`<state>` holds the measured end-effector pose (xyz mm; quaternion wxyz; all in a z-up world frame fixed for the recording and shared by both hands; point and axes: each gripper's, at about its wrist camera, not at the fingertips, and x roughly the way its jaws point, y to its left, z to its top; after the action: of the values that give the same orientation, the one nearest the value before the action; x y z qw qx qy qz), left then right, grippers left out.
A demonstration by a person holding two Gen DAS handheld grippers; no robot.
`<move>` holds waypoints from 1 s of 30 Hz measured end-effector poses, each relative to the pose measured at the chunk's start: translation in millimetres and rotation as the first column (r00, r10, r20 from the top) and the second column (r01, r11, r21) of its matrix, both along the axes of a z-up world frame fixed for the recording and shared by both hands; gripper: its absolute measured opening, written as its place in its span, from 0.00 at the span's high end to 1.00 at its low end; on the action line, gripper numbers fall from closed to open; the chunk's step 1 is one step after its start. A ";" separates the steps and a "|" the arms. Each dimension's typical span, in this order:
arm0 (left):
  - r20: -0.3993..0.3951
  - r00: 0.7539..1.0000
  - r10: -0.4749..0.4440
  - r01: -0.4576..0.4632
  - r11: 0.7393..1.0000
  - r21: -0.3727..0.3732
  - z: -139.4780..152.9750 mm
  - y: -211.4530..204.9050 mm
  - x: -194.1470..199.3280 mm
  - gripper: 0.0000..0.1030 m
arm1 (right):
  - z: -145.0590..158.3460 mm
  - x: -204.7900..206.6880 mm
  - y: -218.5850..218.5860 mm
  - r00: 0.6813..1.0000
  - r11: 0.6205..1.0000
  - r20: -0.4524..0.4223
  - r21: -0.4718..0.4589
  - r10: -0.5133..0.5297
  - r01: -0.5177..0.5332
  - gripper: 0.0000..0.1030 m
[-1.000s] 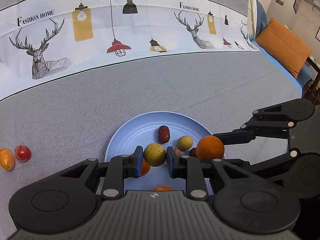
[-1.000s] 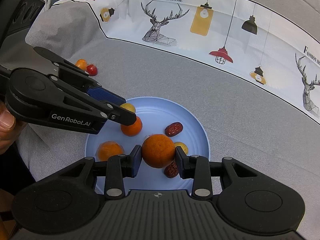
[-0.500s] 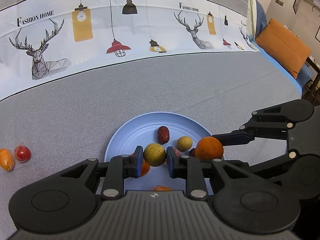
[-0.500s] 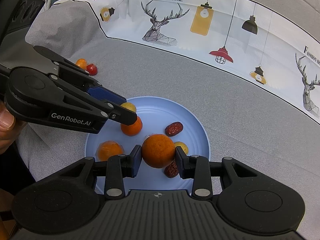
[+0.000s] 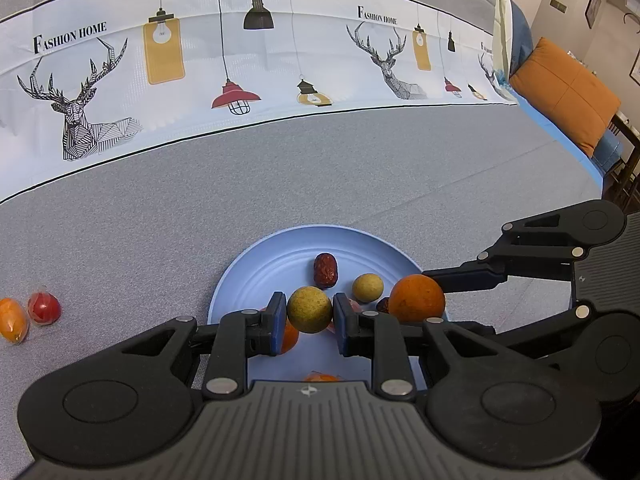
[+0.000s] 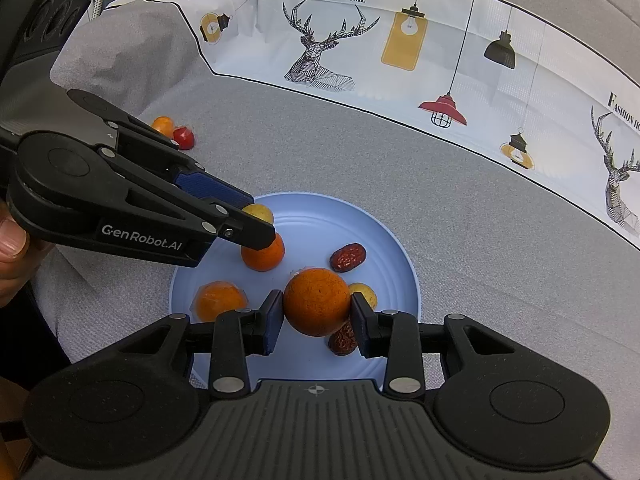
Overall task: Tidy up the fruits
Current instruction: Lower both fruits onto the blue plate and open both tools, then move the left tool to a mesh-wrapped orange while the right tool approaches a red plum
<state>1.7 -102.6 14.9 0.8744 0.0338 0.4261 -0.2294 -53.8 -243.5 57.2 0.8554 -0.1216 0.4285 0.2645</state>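
- The yellow-green fruit (image 5: 309, 309) sits pinched between the pads of the left hand-held gripper (image 5: 309, 312), held just above the light blue plate (image 5: 256, 276).
- The right hand-held gripper (image 6: 317, 312) is clamped on a big orange (image 6: 317, 301), also over the plate, on the left gripper's right side.
- Right past the left gripper's tips there's a red date (image 5: 325, 270) and a smaller yellow fruit (image 5: 367, 287) lying on the plate, near each other but not touching.
- From the right wrist view: a second date (image 6: 343, 339) pokes out under the held orange, a small orange fruit (image 6: 263, 255) sits under the left gripper's tip, and a wrapped orange fruit (image 6: 218, 301) lies just left of the right gripper's fingers.
- Way off to the left gripper's left, on the grey cloth of the table (image 5: 360, 168), a red cherry tomato (image 5: 45, 309) and an orange cherry tomato (image 5: 13, 321) sit side by side, both off the plate.
- Behind everything runs a white printed cloth (image 5: 280, 60) with deer and lamps.
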 end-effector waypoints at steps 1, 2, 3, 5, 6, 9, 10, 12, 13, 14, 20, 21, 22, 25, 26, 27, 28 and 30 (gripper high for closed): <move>0.000 1.000 0.003 -0.003 1.000 0.002 0.4 -0.3 0.2 0.74 | -0.3 -0.3 1.2 1.000 1.000 0.004 -0.005 -0.002 0.002 0.62; -0.003 1.000 0.008 -0.008 1.000 0.003 0.6 0.0 0.5 0.73 | -0.6 -0.3 0.9 1.000 1.000 0.008 -0.012 -0.006 0.006 0.61; -0.004 1.000 0.013 -0.013 1.000 0.002 0.8 0.3 1.1 0.72 | -0.3 -1.1 1.4 1.000 1.000 0.012 -0.014 -0.012 0.012 0.53; -0.003 1.000 0.019 -0.019 1.000 -0.002 2.0 2.2 0.9 0.72 | 1.2 -1.1 -0.4 1.000 1.000 0.022 -0.010 -0.022 0.022 0.46; -0.003 1.000 0.022 -0.022 1.000 -0.003 2.6 2.4 0.8 0.71 | 1.5 -0.7 -1.4 0.999 1.000 0.023 -0.006 -0.026 0.026 0.45; -0.002 1.000 0.025 -0.025 1.000 -0.002 3.0 3.0 1.1 0.71 | 1.1 0.0 -2.0 0.999 0.999 0.024 -0.011 -0.033 0.033 0.45; -0.002 1.000 0.025 -0.025 1.000 -0.001 2.6 4.1 1.4 0.71 | 1.2 0.2 -1.7 0.999 0.999 0.025 -0.011 -0.032 0.032 0.44; -0.001 1.000 0.028 -0.028 1.000 -0.004 3.0 5.3 1.9 0.71 | 1.4 0.4 -1.9 0.999 0.999 0.028 -0.011 -0.032 0.033 0.43; 0.000 1.000 0.030 -0.030 1.000 -0.007 3.3 6.4 2.5 0.71 | 1.5 0.7 -1.5 0.999 0.999 0.030 -0.012 -0.033 0.034 0.41; 0.000 0.999 0.033 -0.033 0.999 -0.010 3.9 7.5 3.1 0.71 | 1.7 0.7 -0.7 0.999 0.999 0.032 -0.012 -0.035 0.035 0.41; 0.001 0.992 0.128 -0.127 0.987 -0.097 16.4 33.5 13.5 0.71 | 3.1 2.0 -1.1 0.997 0.998 0.051 -0.016 -0.065 0.066 0.36; -0.003 0.987 0.161 -0.160 0.980 -0.118 19.4 41.8 16.8 0.71 | 3.5 2.9 -1.7 0.996 0.997 0.053 -0.014 -0.073 0.074 0.36; -0.006 0.983 0.184 -0.183 0.974 -0.131 21.5 48.1 18.8 0.71 | 4.1 3.9 -2.7 0.995 0.997 0.056 -0.010 -0.082 0.083 0.36; -0.020 0.964 0.265 -0.264 0.952 -0.157 27.1 68.6 25.6 0.76 | 5.9 7.7 -5.8 0.991 0.994 0.066 0.003 -0.113 0.113 0.36; -0.026 0.959 0.283 -0.284 0.945 -0.161 28.3 74.1 27.6 0.81 | 6.7 8.3 -6.3 0.990 0.992 0.069 0.009 -0.124 0.124 0.36; -0.034 0.953 0.301 -0.303 0.939 -0.164 29.2 79.3 29.5 0.83 | 7.4 9.2 -7.0 0.988 0.991 0.072 0.015 -0.135 0.134 0.36; -0.041 0.949 0.313 -0.315 0.934 -0.167 30.0 83.3 31.0 0.84 | 7.8 10.4 -7.7 0.986 0.989 0.075 0.022 -0.145 0.144 0.36; -0.042 0.943 0.329 -0.332 0.928 -0.170 32.7 89.5 33.1 0.89 | 8.8 12.1 -7.9 0.983 0.987 0.084 0.029 -0.163 0.161 0.36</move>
<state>34.7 -13.2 47.6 0.8973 -0.1165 0.4097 -0.1156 -41.7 -251.5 65.9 0.8930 -0.0883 0.3966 0.1933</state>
